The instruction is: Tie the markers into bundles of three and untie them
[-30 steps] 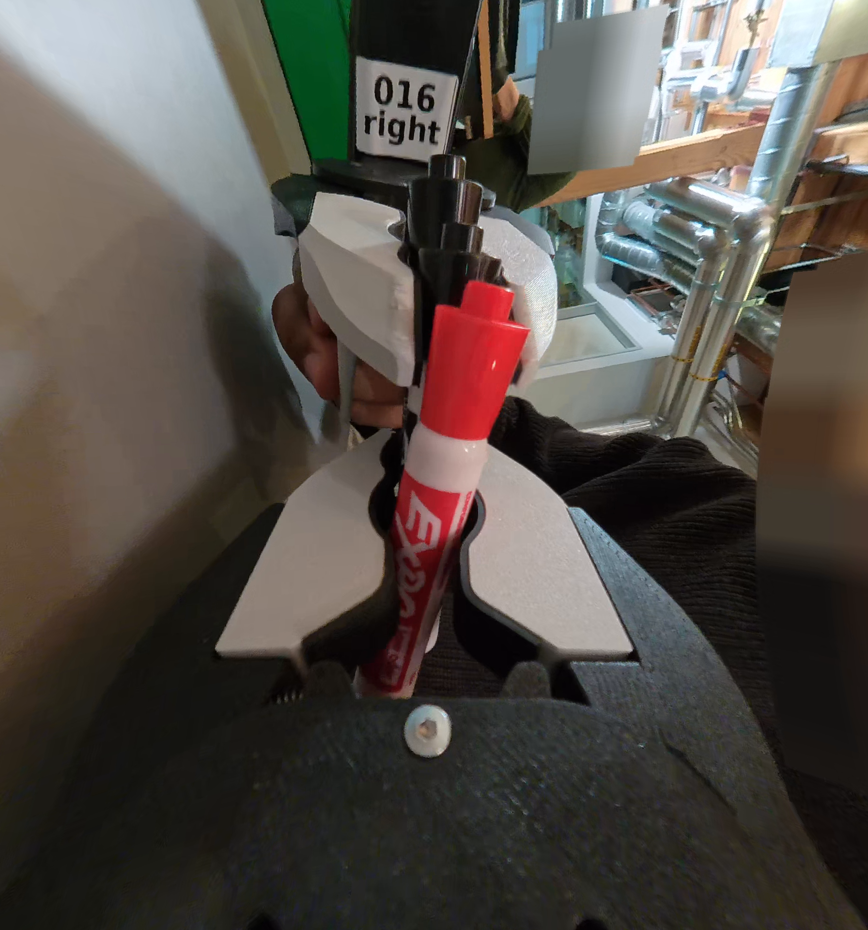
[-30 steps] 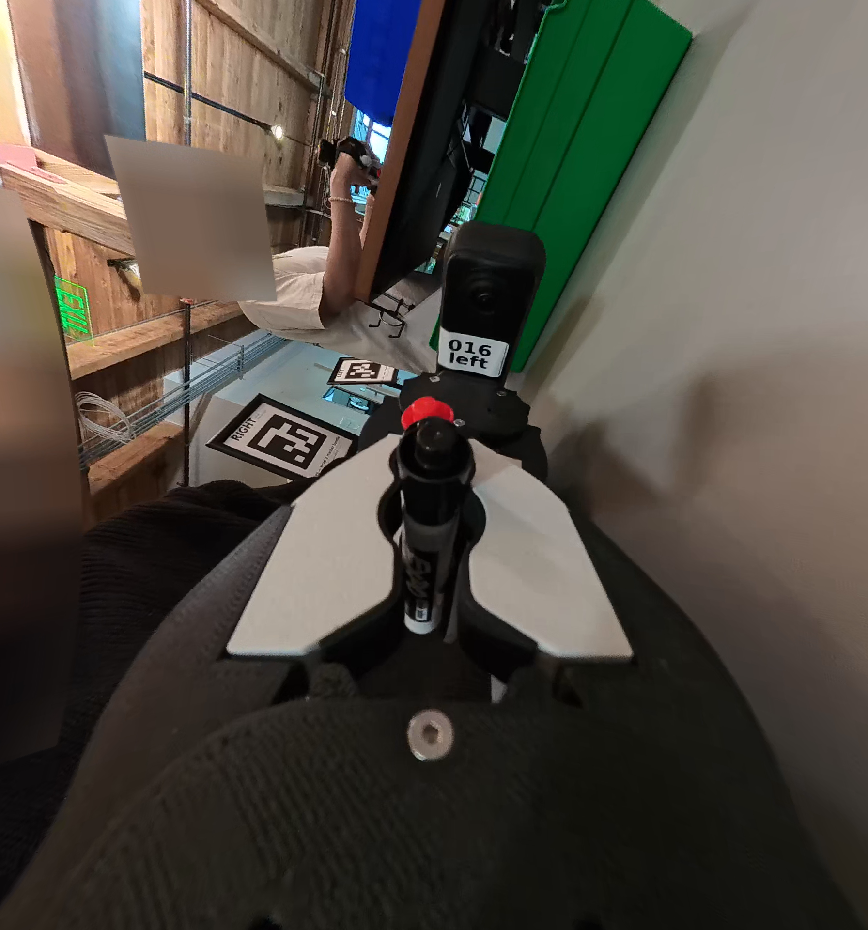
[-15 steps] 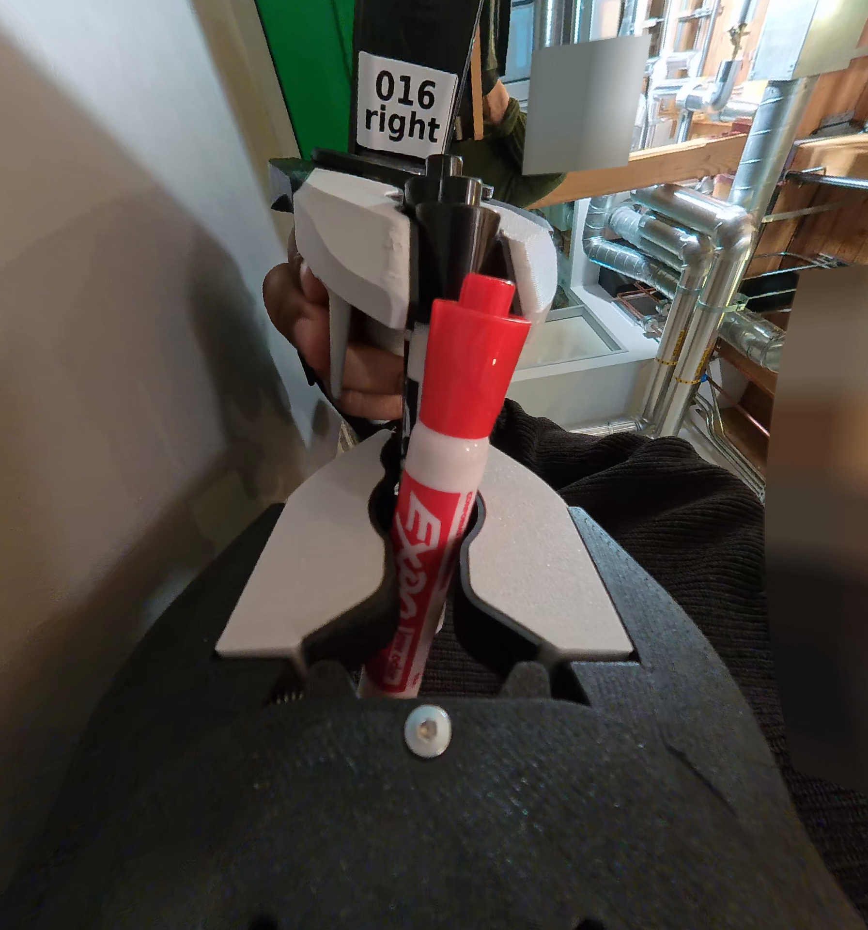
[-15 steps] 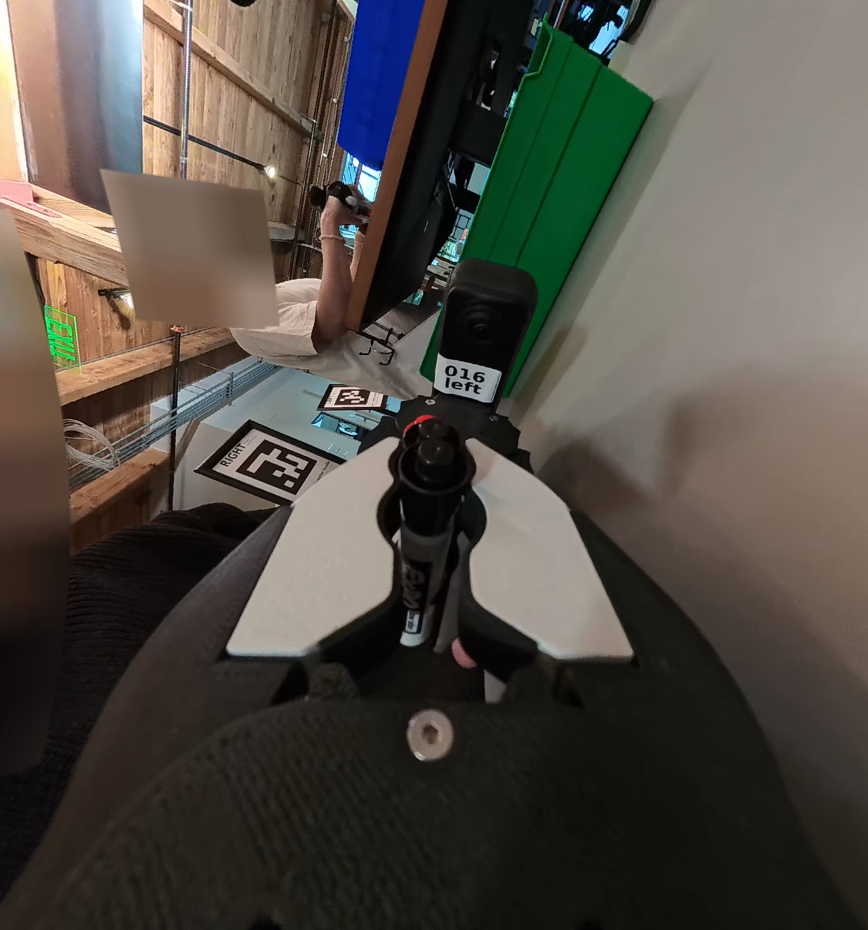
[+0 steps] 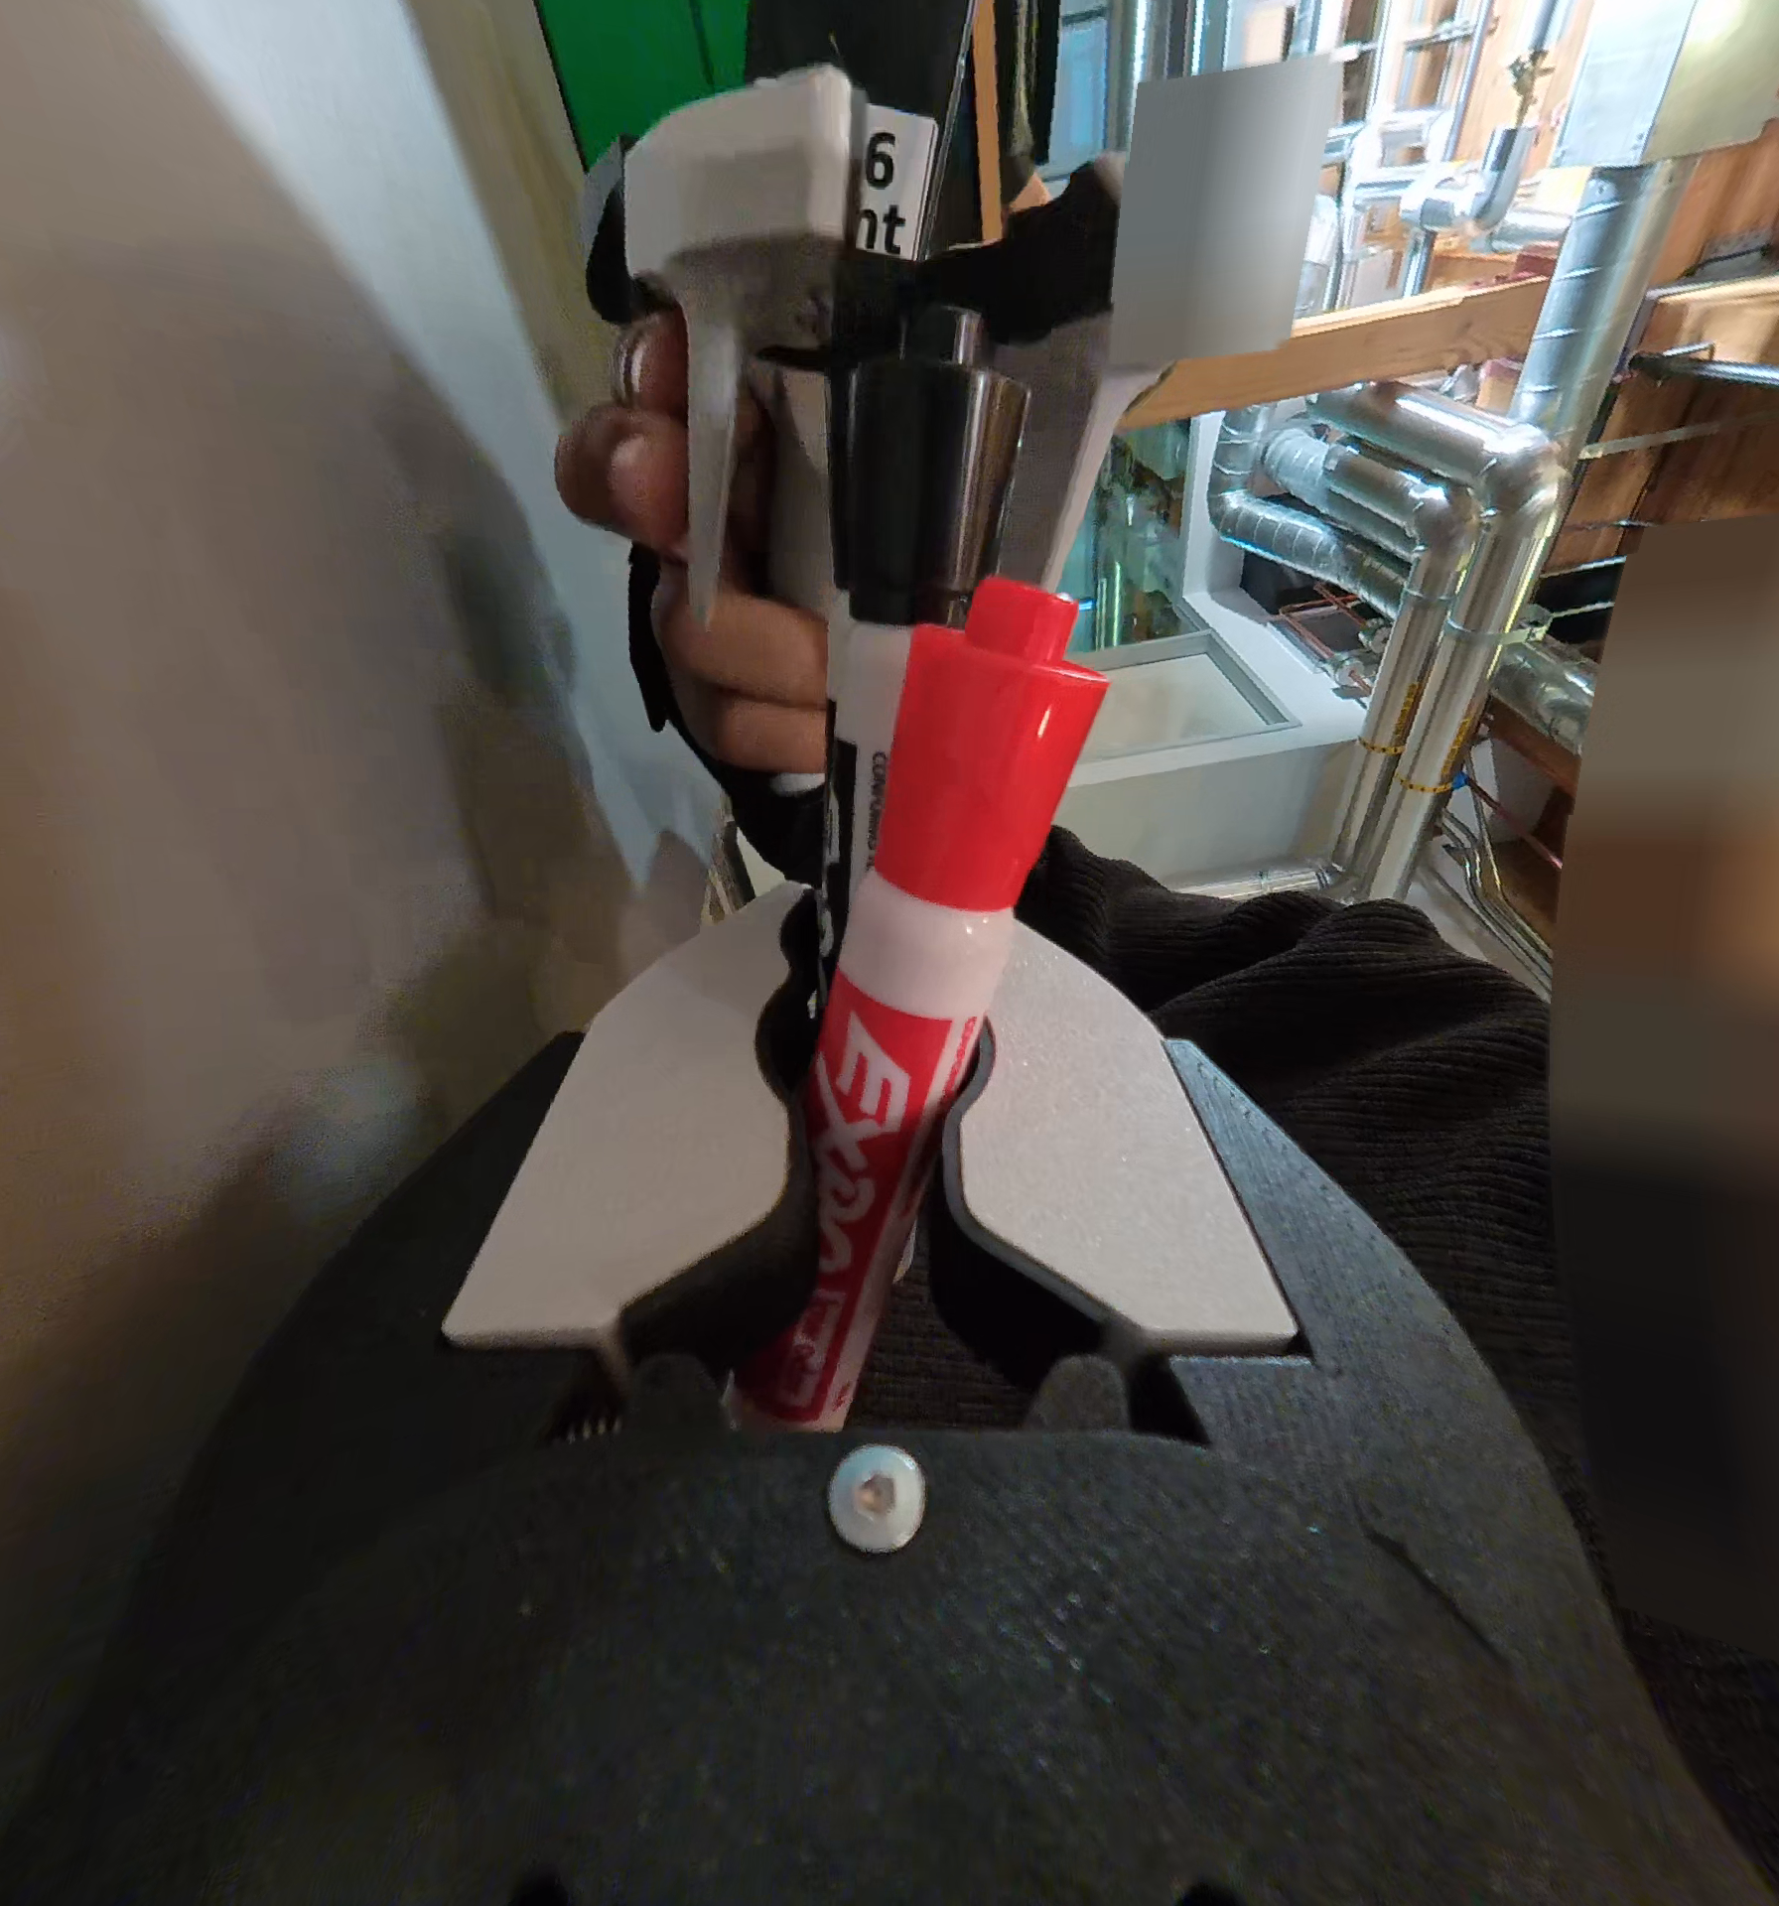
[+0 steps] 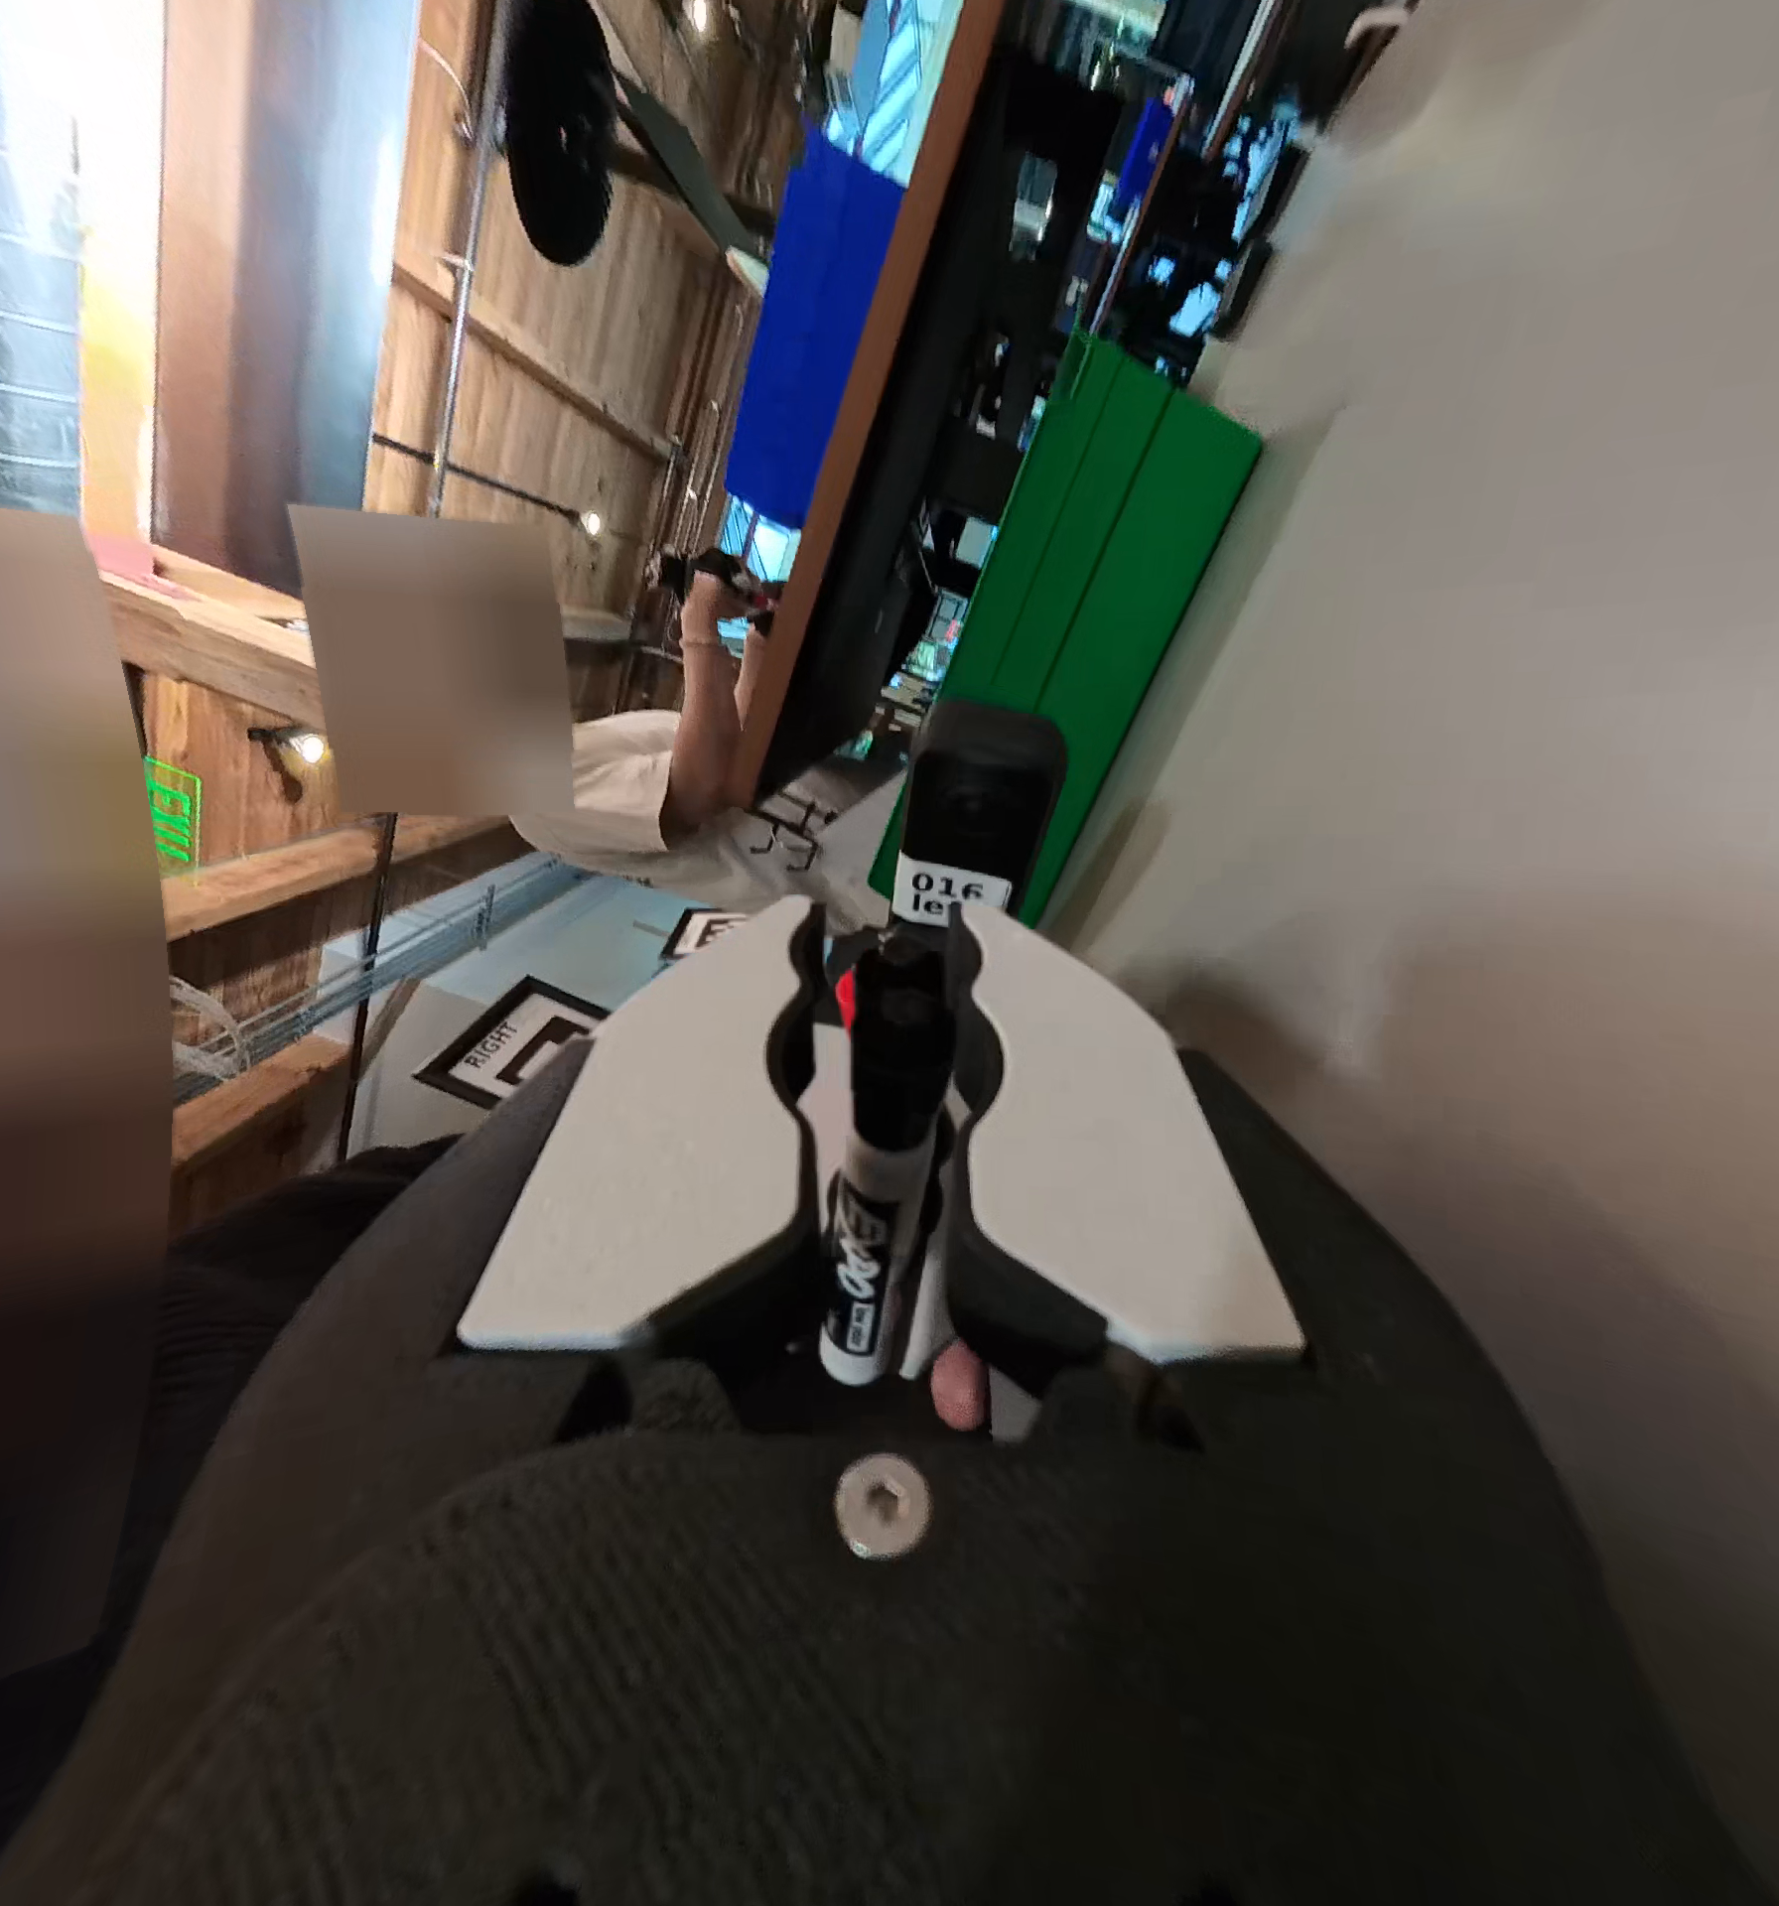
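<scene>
My left gripper (image 5: 896,964) is shut on a red marker (image 5: 968,784) that sticks up out of its jaws, and a black marker (image 5: 916,464) runs up beside it. My right gripper (image 5: 880,588) faces it from above with its fingers (image 5: 705,495) spread wide on either side of the black cap. In the right wrist view the right gripper (image 6: 885,928) is open. The black marker (image 6: 891,1083) lies between its fingers with a gap on the left. A sliver of the red cap (image 6: 844,995) shows behind it. I cannot see any tie.
A pale flat surface (image 5: 194,619) fills one side of both views (image 6: 1484,619). A hand (image 5: 658,485) holds the right gripper and a black sleeve (image 5: 1329,1083) lies below. Metal pipes (image 5: 1432,516), a green panel (image 6: 1102,619) and a person in a pale shirt (image 6: 638,815) are farther off. My right fingertips sit around 9 cm from my left ones. The right tips stand about 30 cm off the green panel (image 6: 1102,619).
My right gripper's fingers have spread apart and let go of the black marker, and it has drawn back along it. My left gripper still holds the markers.
</scene>
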`<state>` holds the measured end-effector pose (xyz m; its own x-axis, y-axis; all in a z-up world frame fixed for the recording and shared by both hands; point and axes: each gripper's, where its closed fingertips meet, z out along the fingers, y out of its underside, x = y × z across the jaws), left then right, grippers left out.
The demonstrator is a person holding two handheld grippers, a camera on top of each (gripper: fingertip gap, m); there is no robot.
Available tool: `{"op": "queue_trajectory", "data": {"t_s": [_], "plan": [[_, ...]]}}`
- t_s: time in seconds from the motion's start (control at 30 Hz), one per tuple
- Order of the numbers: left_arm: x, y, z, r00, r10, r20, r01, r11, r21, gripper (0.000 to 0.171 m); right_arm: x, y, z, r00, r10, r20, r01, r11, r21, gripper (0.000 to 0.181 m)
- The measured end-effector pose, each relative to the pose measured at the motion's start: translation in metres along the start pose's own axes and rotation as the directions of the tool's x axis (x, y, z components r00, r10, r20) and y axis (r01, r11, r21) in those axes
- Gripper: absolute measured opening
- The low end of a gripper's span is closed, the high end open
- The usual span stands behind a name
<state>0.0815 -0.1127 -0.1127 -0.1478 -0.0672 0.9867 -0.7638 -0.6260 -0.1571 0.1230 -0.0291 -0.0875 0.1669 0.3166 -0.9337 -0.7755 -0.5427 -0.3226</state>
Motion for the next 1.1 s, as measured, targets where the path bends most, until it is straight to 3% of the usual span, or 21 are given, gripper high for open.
{"op": "queue_trajectory", "data": {"t_s": [0.1,0.2,0.3,0.43,0.6,0.8,0.9,1.1], "plan": [[-0.002,-0.003,-0.002,1.0,-0.002,0.008,0.002,1.0,0.015,0.02,0.0,-0.011,-0.008,0.997,-0.058,-0.041,0.059,0.998,0.02,0.039],[-0.007,-0.001,-0.002,0.999,0.006,0.048,-0.006,1.0,0.003,0.02,-0.001,-0.016,-0.013,0.965,-0.227,-0.131,0.226,0.974,-0.022,0.048],[-0.021,0.007,-0.002,0.986,0.051,0.157,-0.042,0.997,-0.06,0.02,-0.009,-0.017,-0.017,0.876,-0.449,-0.178,0.433,0.893,-0.124,0.047],[-0.029,0.032,0.001,0.977,0.073,0.201,-0.03,0.977,-0.211,0.02,-0.018,0.012,-0.021,0.785,-0.617,-0.061,0.565,0.752,-0.34,0.048],[-0.025,0.066,0.011,0.976,0.133,0.171,-0.06,0.924,-0.377,0.02,-0.015,0.056,-0.022,0.829,-0.554,0.078,0.509,0.69,-0.515,0.045],[-0.026,0.087,0.016,0.97,0.174,0.168,-0.075,0.877,-0.474,0.021,-0.007,0.102,-0.026,0.857,-0.497,0.136,0.439,0.565,-0.699,0.043],[-0.025,0.093,0.019,0.972,0.173,0.16,-0.074,0.868,-0.49,0.021,-0.014,0.112,-0.028,0.858,-0.481,0.179,0.446,0.525,-0.725,0.017],[-0.02,0.096,0.02,0.979,0.159,0.129,-0.074,0.862,-0.502,0.021,-0.015,0.109,-0.031,0.854,-0.487,0.184,0.451,0.516,-0.728,0.013]]}}
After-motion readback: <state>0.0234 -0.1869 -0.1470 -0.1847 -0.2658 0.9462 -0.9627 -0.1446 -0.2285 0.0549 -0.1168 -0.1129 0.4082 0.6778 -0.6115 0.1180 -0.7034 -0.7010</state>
